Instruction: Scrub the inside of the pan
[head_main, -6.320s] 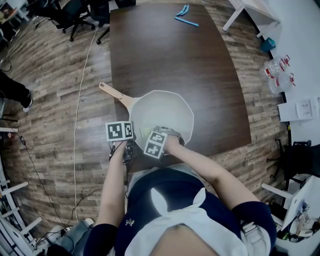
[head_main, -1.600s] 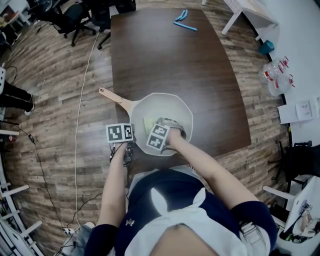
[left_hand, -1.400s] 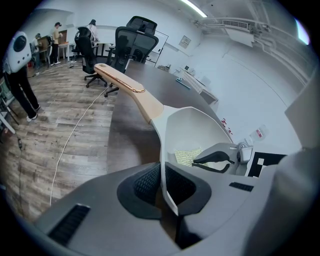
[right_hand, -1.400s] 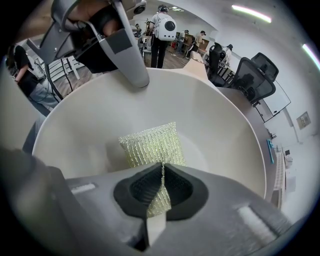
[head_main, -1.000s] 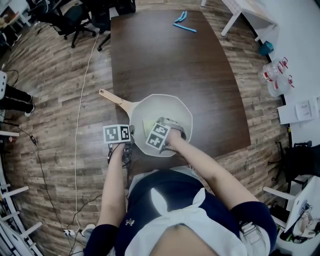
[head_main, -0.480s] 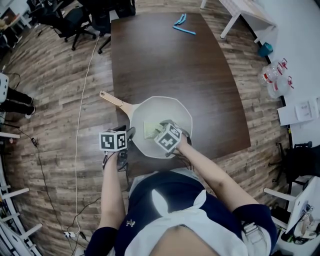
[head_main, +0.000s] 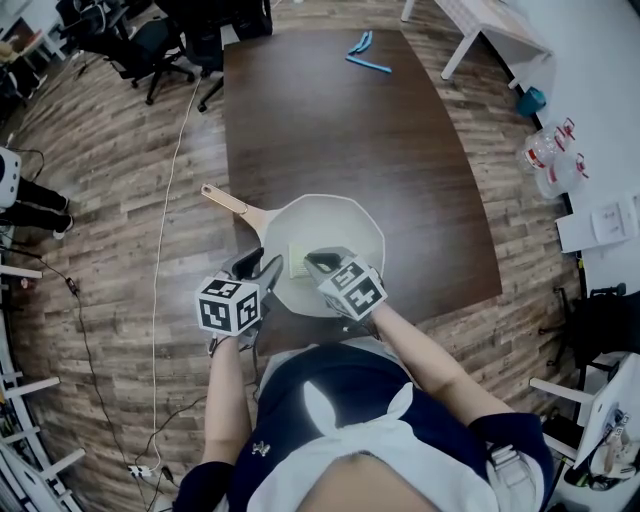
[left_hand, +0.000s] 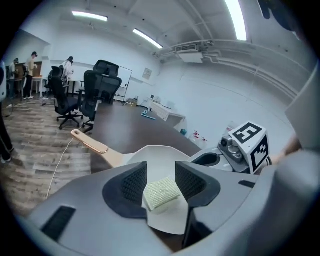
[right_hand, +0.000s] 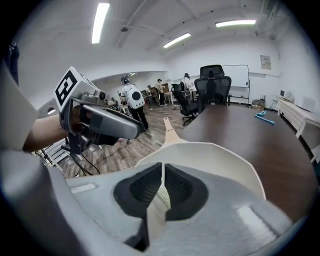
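Lying flat inside the pan (head_main: 340, 225) on the table (head_main: 330, 120): the sponge (head_main: 297, 262) (touched by neither gripper). Over the pan's near rim, left gripper (left_hand: 161, 172) just opened wide, empty; right gripper (right_hand: 163, 172) just pinched nearly shut, nothing between its jaws.

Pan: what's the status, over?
Left hand-held gripper open, empty. Right hand-held gripper just closed, nothing gripped. Sponge loose in pan. Nothing blocking.

Bright ceiling strip lights (right_hand: 100, 22), soft shadows, fisheye bending at edges
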